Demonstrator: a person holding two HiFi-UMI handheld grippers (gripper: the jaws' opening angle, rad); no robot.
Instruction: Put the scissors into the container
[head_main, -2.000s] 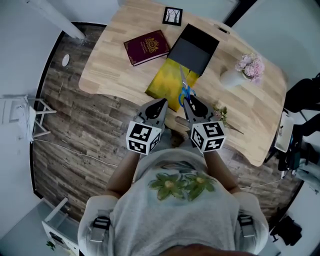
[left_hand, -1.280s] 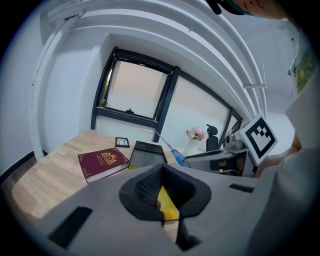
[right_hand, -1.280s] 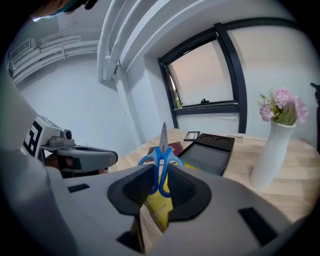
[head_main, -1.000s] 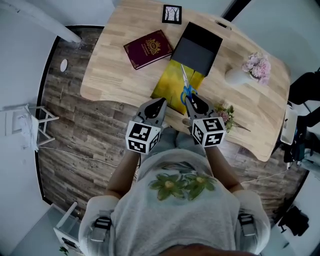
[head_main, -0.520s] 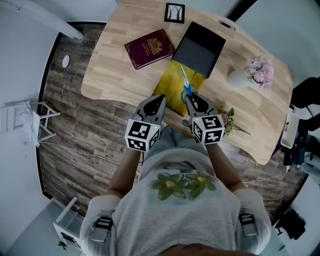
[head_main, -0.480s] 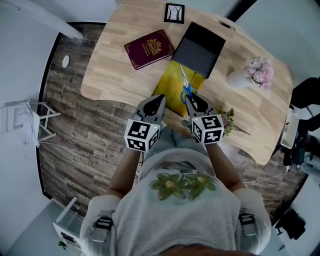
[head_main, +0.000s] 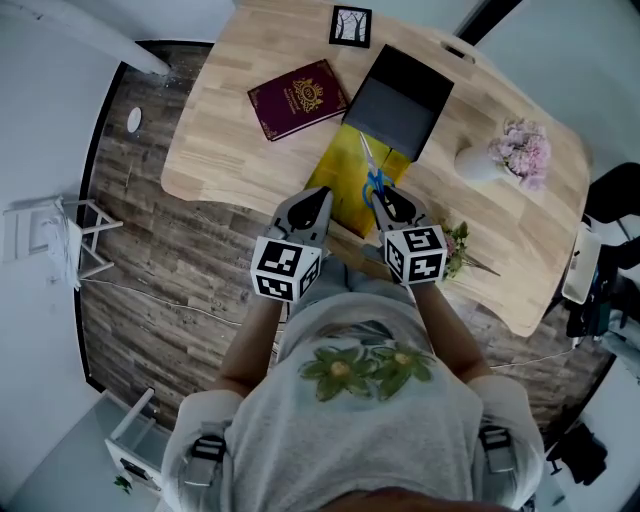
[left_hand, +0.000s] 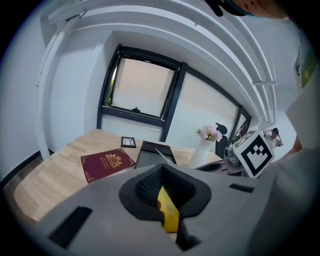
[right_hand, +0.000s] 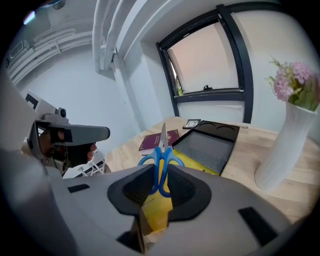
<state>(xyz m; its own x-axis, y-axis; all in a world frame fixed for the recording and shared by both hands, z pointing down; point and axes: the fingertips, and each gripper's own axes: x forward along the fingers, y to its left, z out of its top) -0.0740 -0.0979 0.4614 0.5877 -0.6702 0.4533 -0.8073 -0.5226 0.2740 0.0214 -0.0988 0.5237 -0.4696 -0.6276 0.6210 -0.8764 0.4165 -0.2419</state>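
Blue-handled steel scissors: are hanging over the yellow pad, blades pointing toward the black rectangular tray container.
Right gripper: is pinching the scissors' handle loops.
Left gripper: is hovering alongside, jaws pressed together, holding nothing.
Light wooden table: is bearing pad and container.

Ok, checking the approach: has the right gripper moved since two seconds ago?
Yes, forward: the right gripper has moved farther over the yellow folder, onto the scissors handles.
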